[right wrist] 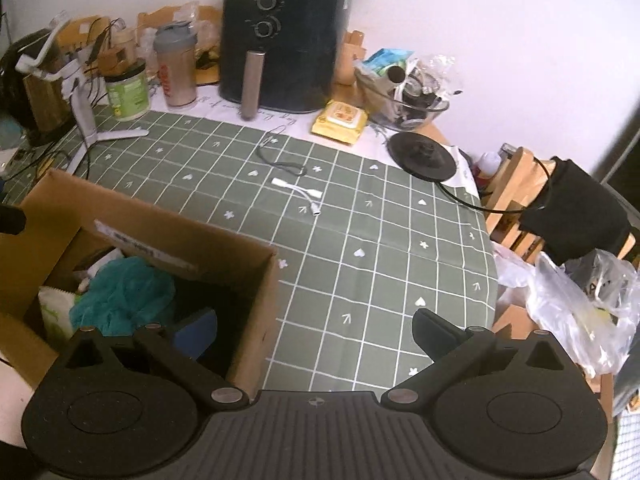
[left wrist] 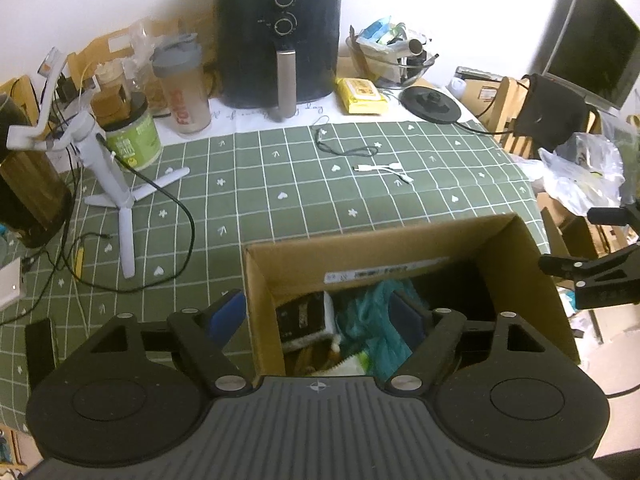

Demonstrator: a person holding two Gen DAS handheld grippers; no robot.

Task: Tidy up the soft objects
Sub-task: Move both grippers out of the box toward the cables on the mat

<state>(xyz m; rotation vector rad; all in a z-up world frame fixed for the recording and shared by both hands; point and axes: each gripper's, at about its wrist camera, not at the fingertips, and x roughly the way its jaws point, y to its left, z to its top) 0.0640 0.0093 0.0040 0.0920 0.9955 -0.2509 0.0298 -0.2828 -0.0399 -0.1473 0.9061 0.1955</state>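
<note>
left wrist view
left tool [left wrist: 318, 314]: spread wide, holds nothing; one finger outside the box's left wall, the other inside the box
box [left wrist: 400, 252]: 1 open cardboard box, near edge of the bench
soft items: 1 teal cloth [left wrist: 372, 320] crumpled inside the box, a white-green packet [left wrist: 356, 362] beside it
cables: 1 black [left wrist: 344, 148], 1 white adapter [left wrist: 384, 170], loose on the cloth
bench [left wrist: 280, 184]: green grid tablecloth; 1 air fryer [left wrist: 280, 36], 1 shaker bottle [left wrist: 182, 84], 1 white tripod [left wrist: 108, 176] at the back and left
room: white wall, 1 monitor [left wrist: 596, 44] at right

right wrist view
right tool [right wrist: 316, 332]: spread wide, empty; left finger dips into the box, right finger above the tablecloth
box [right wrist: 168, 224]: 1, at left, teal cloth [right wrist: 124, 296] inside
bench [right wrist: 380, 240]: 1 yellow wipes pack [right wrist: 340, 120], 1 kettle base [right wrist: 422, 158]
room: 1 clear plastic bag [right wrist: 580, 308] off the bench's right edge
</note>
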